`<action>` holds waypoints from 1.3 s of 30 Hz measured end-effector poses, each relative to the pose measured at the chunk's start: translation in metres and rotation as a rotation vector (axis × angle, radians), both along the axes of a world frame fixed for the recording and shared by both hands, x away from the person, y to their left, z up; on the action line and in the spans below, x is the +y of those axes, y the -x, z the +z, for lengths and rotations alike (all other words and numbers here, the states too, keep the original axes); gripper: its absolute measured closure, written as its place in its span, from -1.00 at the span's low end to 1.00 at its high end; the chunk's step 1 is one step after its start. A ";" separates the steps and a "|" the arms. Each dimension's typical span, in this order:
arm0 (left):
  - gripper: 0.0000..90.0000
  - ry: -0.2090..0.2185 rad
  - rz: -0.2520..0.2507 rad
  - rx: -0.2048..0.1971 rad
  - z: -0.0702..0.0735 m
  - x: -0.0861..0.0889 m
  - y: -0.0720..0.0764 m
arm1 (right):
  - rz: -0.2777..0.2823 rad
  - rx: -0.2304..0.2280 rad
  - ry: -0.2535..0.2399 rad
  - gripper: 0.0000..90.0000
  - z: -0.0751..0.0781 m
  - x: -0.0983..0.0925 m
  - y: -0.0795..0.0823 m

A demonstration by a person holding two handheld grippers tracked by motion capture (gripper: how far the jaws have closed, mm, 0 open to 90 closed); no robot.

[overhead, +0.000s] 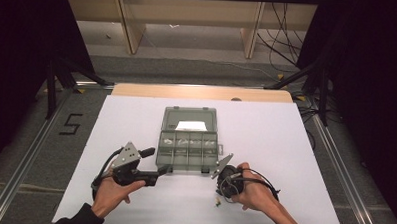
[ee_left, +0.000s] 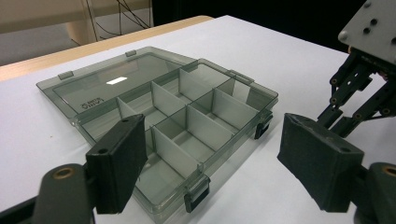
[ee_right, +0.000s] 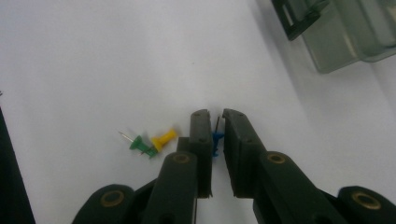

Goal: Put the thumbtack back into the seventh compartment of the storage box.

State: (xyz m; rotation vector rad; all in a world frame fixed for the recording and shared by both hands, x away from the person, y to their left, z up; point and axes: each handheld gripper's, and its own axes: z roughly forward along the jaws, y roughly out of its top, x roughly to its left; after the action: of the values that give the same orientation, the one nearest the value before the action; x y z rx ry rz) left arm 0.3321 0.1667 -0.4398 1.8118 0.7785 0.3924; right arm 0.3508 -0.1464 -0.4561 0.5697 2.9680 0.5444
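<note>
A: How many pushpins are lying out?
B: Three, near the organiser box's [overhead: 188, 139] right corner: green pushpin [ee_right: 139, 144], yellow pushpin [ee_right: 163, 139], blue pushpin [ee_right: 216, 140].
A: And the grippers?
B: The right gripper [ee_right: 215, 116] is pointing down, jaws narrowly pinching the blue one. The left gripper [ee_left: 210, 149] is lying level, gaping wide at the box.

the table [overhead: 137, 91] has a pale wooden top, bare along its far edge. a white sheet [overhead: 136, 125] covers most of it, reaching to the near edge. on the sheet, about the middle, lies a smoky clear compartment box [overhead: 188, 139], open, its lid [overhead: 189, 119] folded flat toward the far side and its divided tray nearer. near and right of the box lie small push pins on the sheet: a green pin [ee_right: 138, 143] touching a yellow pin [ee_right: 163, 138], and a blue pin [ee_right: 216, 138] just beside them.
</note>
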 end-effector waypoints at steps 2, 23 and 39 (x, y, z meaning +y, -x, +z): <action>-0.50 0.011 0.013 0.013 -0.001 -0.001 0.001 | -0.009 -0.014 -0.008 0.83 0.002 -0.001 0.000; -0.49 0.006 0.017 0.007 -0.001 0.000 0.001 | 0.013 -0.133 -0.117 0.83 0.043 0.012 -0.022; -0.49 -0.003 0.023 0.003 0.000 0.001 0.001 | 0.035 -0.173 -0.151 0.83 0.053 0.039 -0.043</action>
State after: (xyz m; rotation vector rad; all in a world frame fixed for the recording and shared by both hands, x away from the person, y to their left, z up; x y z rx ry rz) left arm 0.3312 0.1675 -0.4395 1.8077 0.8014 0.4060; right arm 0.3935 -0.1076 -0.4035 0.4568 2.7946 0.7838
